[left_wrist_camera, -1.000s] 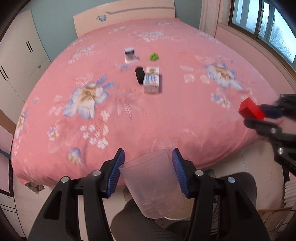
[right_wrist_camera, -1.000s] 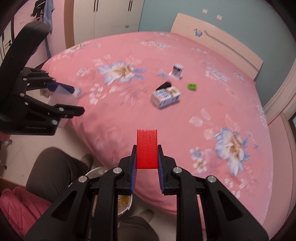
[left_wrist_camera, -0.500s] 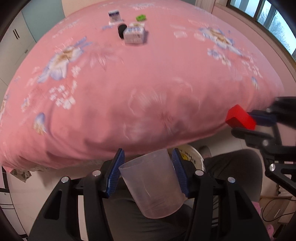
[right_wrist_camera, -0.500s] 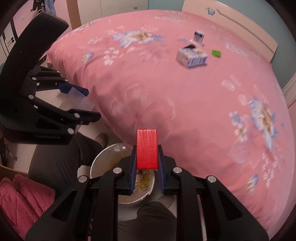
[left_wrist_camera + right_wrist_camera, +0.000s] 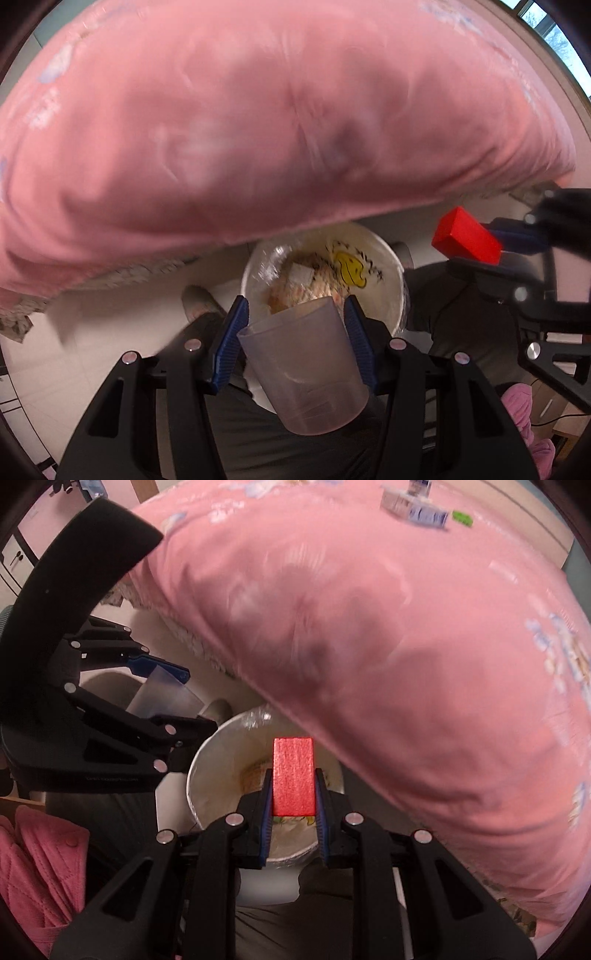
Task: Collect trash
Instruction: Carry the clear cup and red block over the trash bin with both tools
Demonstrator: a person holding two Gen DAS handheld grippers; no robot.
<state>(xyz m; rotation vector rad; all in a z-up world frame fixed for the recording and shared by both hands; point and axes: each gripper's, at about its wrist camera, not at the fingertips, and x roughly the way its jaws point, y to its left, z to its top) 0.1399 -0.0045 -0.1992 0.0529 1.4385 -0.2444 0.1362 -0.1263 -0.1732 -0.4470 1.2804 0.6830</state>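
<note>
both loads poised over the bin

while the right gripper (image 5: 293,805) was clamped on the red block (image 5: 293,775), the block stood straight out from between the fingers, its long axis running forward along them and its free end pointing away from the wrist. directly beyond and below that end sat the white trash bin (image 5: 207,760), its mouth open upward, so a release would likely have dropped the block inside. the left gripper (image 5: 297,343) was clenched on the clear plastic cup (image 5: 303,369), whose open rim tipped forward, away from the wrist, toward the bin (image 5: 391,266); the cup's axis ran roughly along the fingers. the bin's rim lay just ahead of and beneath the cup, with paper scraps and a yellow wrapper (image 5: 349,267) already in it. the right gripper seemed better centred over the opening. farther out, the pink bedspread (image 5: 406,646) overhung the bin, and at its far side lay a carton (image 5: 413,506) and a small green item (image 5: 462,516), well apart from both grippers.
</note>
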